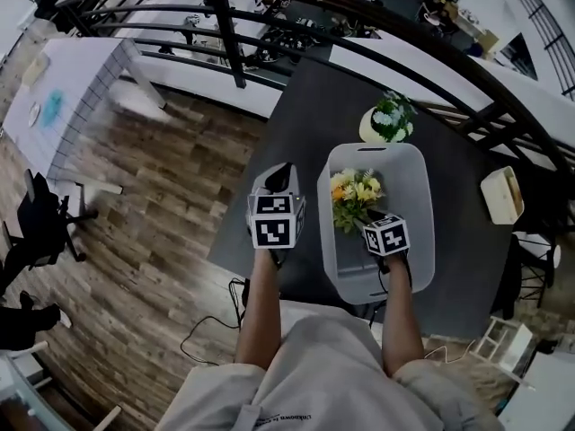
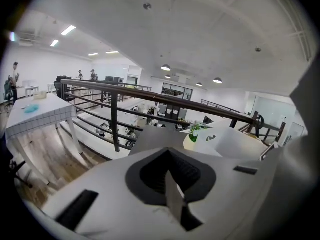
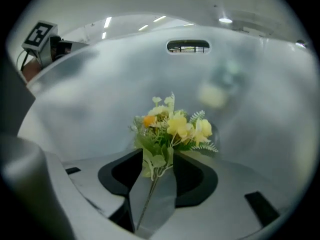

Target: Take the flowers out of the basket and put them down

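Note:
A bunch of yellow and white flowers (image 1: 353, 193) lies inside the white plastic basket (image 1: 424, 205) on the dark table (image 1: 296, 115). My right gripper (image 1: 366, 224) reaches down into the basket at the stem end. In the right gripper view the thin stem runs between the jaws (image 3: 155, 194), which stand open without pressing on it, and the blooms (image 3: 172, 129) fan out just beyond them against the basket wall (image 3: 100, 94). My left gripper (image 1: 278, 174) hovers over the table left of the basket. It looks shut and empty (image 2: 172, 194).
A potted plant (image 1: 388, 119) stands just behind the basket. A cream tray (image 1: 503, 196) sits at the table's right edge. A dark railing (image 1: 359, 7) runs along the far side of the table, with a drop to a wooden floor (image 1: 162, 205) on the left.

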A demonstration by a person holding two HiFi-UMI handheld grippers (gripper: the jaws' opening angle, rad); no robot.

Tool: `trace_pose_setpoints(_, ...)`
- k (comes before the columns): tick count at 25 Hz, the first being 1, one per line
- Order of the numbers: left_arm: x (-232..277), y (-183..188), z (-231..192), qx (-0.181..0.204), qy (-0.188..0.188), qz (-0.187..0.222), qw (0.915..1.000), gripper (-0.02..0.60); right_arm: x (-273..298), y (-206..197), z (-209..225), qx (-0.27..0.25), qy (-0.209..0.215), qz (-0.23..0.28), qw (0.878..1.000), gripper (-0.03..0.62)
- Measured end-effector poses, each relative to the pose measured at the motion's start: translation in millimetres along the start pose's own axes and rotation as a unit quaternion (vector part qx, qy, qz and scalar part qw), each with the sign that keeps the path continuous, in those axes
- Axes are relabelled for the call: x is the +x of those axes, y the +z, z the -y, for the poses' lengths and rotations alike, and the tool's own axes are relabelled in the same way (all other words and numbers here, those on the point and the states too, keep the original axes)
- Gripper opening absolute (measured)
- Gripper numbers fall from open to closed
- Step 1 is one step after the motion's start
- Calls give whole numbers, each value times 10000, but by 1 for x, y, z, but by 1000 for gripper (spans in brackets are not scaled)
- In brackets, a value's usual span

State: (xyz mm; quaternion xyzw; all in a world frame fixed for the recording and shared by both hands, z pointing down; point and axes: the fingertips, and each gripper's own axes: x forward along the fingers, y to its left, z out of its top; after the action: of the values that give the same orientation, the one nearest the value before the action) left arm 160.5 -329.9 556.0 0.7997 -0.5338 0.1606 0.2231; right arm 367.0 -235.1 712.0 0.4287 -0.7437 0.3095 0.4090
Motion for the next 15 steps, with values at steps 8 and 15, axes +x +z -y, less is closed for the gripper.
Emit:
trace_pose_setpoints(8,1,-1,-8,-324,183,82,9993,14,41,-47,2,410,-25,-954,9946,250)
trace_pose_setpoints(15,4,-4,-12,-468,252,128,9985,14,53,-50,7,127,-186,-1058,9941,144)
